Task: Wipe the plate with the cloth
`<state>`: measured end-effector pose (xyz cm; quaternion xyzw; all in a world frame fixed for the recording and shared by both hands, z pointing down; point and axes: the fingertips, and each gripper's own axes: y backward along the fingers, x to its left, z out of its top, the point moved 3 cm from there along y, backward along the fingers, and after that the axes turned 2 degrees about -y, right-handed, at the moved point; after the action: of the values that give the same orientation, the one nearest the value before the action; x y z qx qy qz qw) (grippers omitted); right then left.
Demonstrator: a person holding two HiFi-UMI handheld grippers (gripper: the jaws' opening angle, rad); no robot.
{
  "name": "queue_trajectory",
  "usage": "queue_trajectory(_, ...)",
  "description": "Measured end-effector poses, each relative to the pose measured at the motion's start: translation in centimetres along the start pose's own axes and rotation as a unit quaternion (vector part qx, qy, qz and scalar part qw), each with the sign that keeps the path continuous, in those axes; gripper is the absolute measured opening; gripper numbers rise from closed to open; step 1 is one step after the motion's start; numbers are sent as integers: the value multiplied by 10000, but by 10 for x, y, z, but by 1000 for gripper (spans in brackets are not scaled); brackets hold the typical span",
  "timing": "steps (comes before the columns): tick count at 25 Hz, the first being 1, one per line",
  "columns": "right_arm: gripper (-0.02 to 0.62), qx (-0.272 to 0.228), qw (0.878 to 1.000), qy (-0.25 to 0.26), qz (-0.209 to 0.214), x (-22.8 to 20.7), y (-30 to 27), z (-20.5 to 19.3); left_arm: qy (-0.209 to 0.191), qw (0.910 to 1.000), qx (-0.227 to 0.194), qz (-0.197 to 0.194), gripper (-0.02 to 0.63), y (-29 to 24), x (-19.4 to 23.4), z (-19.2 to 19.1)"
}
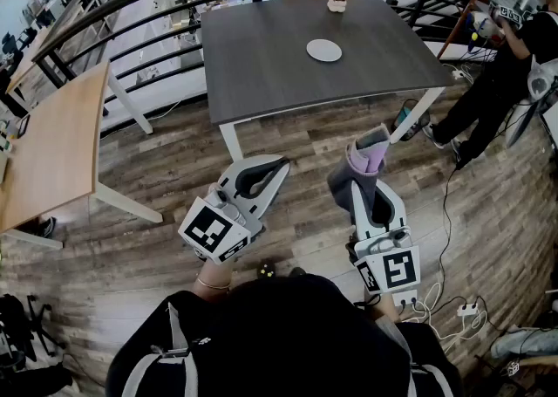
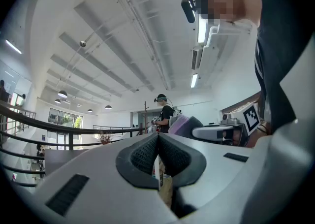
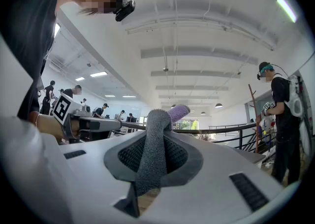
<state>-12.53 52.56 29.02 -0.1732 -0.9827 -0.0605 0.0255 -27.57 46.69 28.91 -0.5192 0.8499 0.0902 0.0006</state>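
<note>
We find the right gripper (image 1: 363, 188) pinching the cloth (image 1: 370, 156), the left gripper (image 1: 279, 164) pressed together empty, and the plate (image 1: 323, 51) well apart on the dark table (image 1: 261, 72) (untouched as yet), so we advise laying the cloth flat before rubbing.

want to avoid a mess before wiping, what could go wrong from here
1. The plate lies loose on the dark table, and the left gripper is shut and empty; an unsteadied wipe could slide it.
2. The right gripper pinches the cloth by a narrow fold, which might tug free under pressure.
3. A cable on the floor could snag a foot.
</note>
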Motion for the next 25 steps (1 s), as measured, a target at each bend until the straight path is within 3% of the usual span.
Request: queue_trajectory(25, 63, -267, 9995, -10, 155, -16, 17, 6, 8, 9999, 116, 34, 6, -14, -20, -6)
